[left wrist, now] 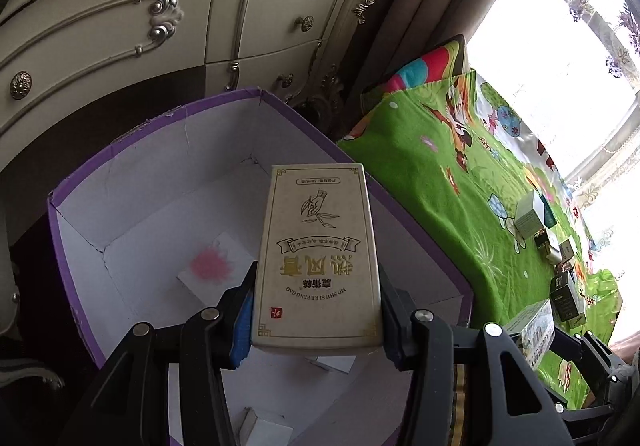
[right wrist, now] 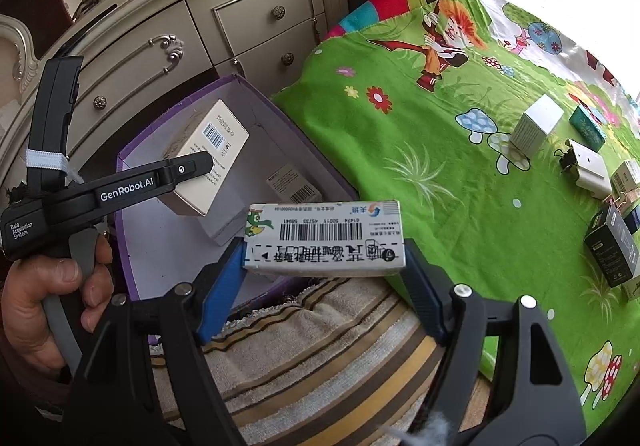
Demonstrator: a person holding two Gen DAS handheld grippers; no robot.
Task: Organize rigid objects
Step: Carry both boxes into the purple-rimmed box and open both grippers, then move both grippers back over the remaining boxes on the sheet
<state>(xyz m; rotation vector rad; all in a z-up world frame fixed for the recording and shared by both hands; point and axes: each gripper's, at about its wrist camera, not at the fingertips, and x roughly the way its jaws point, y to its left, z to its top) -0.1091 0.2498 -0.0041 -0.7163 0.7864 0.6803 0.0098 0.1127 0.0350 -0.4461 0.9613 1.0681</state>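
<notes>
Clamped between the blue pads of the left gripper [left wrist: 318, 310] was a cream carton with gold lettering [left wrist: 318, 258], pinched on its two long sides with the fingers part-way apart. It was held above the open purple storage box [left wrist: 160, 133], whose white floor carried a small white packet with a pink blot [left wrist: 214, 268]. In the right wrist view the same carton [right wrist: 210, 157] was seen from its barcode side, over the box [right wrist: 248, 93], where a second barcoded packet [right wrist: 294, 183] lay on the floor. The left hand [right wrist: 52, 298] was wrapped round the handle of that gripper.

Pinched likewise by the right gripper [right wrist: 324, 270] was a white medicine box with a green cartoon and a barcode [right wrist: 324, 236], gripped at its two short ends with the fingers spread wider. It was held over a striped towel [right wrist: 320, 346], just beside the purple box.

On the green cartoon-print cloth [right wrist: 400, 149], well apart from both grippers, several small boxes [right wrist: 536, 125] were left standing. A cream ornate dresser [left wrist: 120, 25] stood behind.
</notes>
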